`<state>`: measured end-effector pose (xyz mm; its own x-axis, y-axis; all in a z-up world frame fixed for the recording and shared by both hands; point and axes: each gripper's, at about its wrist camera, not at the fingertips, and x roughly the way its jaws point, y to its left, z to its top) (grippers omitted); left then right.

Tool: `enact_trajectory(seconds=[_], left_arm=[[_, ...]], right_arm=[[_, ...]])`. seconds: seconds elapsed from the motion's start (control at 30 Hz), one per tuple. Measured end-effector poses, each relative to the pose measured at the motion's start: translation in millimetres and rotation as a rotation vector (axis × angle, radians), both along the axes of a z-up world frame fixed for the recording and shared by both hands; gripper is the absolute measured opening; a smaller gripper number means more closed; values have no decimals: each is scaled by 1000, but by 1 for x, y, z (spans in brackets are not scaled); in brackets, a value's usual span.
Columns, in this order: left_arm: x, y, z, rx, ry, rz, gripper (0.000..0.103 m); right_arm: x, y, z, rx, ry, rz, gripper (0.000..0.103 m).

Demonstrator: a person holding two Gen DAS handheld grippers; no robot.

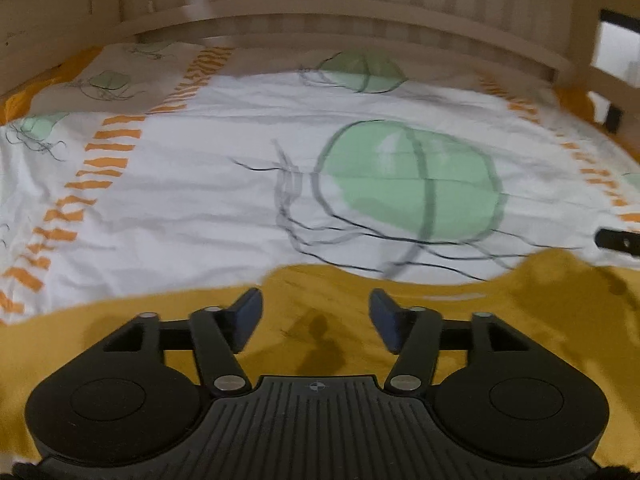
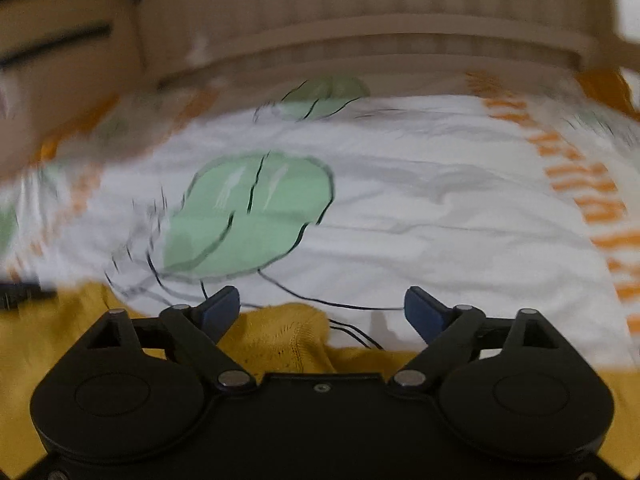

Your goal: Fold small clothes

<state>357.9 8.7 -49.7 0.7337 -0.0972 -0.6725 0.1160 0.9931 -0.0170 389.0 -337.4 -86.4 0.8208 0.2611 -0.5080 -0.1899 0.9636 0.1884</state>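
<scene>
Both claws spread wide, nothing held. My left claw point(image 1: 316, 312) hangs low over the yellow garment point(image 1: 328, 300), which fills the lower part of that frame and lies fairly flat on the bed sheet point(image 1: 200, 184). My right claw point(image 2: 322, 312) is also wide, with a bunched yellow hump of the garment point(image 2: 280, 336) between and just below its fingers in the lower centre — probably a sleeve or corner, can't tell which. The right view is blurred, so the exact edge is unclear.

The garment sits at the near edge of the bed, the white sheet with green blobs and orange stripes stretching away to the wooden headboard point(image 1: 360, 12) at the top of the frame. At far right in the left view a black bar point(image 1: 618, 242) shows — likely the other claw's finger, not sure.

My read: the claws are low and spread, each lined up over its own side of the cloth, ready to pinch an edge for a fold. Fold not yet made.
</scene>
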Motion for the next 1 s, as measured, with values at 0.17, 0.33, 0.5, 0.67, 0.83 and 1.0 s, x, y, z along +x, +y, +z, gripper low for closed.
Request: enact_trajectory(seconds=[0.17, 0.33, 0.5, 0.67, 0.83, 1.0], left_arm=[[-25, -38, -8, -24, 48, -98, 65], [-36, -62, -30, -35, 96, -114, 65], [-39, -71, -56, -8, 124, -72, 67], [-49, -80, -69, 29, 46, -87, 79], [-58, -80, -71, 36, -7, -86, 82], [-57, -79, -72, 32, -6, -86, 83]], right_arm=[[-31, -48, 17, 119, 52, -105, 95], [-60, -112, 28, 97, 68, -232, 98], [-84, -194, 29, 111, 95, -430, 98], [-100, -264, 19, 67, 142, -593, 98], [-110, -314, 1, 85, 185, -698, 92], [-107, -328, -21, 133, 236, -690, 75]])
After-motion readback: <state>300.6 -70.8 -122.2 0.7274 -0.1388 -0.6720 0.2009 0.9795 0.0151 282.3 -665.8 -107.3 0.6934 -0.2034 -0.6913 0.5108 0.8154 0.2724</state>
